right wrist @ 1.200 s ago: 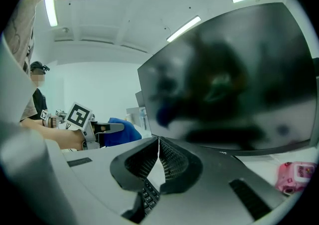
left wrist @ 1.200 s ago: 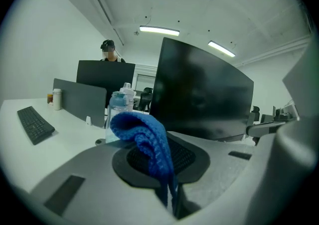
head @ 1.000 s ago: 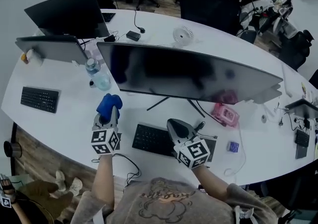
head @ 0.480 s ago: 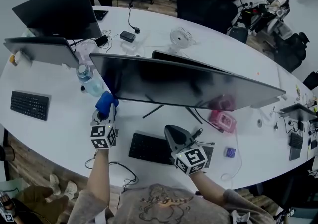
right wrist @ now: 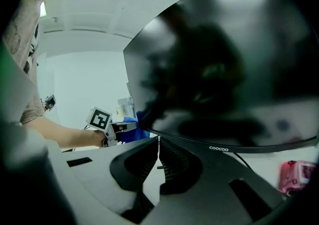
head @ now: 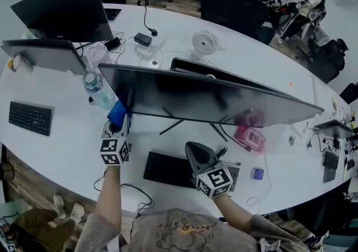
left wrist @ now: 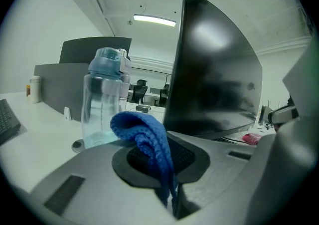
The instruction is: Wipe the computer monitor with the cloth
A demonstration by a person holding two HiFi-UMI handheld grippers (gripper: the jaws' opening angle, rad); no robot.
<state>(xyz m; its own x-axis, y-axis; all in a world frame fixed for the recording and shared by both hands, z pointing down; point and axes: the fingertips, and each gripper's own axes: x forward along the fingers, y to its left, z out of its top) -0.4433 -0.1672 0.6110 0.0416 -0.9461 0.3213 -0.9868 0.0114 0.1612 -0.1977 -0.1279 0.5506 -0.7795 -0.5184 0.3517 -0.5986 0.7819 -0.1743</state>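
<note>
Cloth (left wrist: 142, 136) clamped in my left hand-held gripper (head: 115, 129) sticks out ahead toward the monitor (head: 212, 97) for wiping, while my right hand-held gripper (right wrist: 158, 141) hangs closed, empty.

The left tongs (head: 117, 127), grey with a square-marker cube, reach forward on a bare, nearly straight left forearm (head: 110, 189), their jaws pinched on a blue knitted cloth (left wrist: 144, 136) that bulges up above them. The right tongs (head: 193, 148) angle forward and to the left on a bent right forearm (head: 235, 209). Their ribbed jaws are pressed together with nothing between them.
</note>
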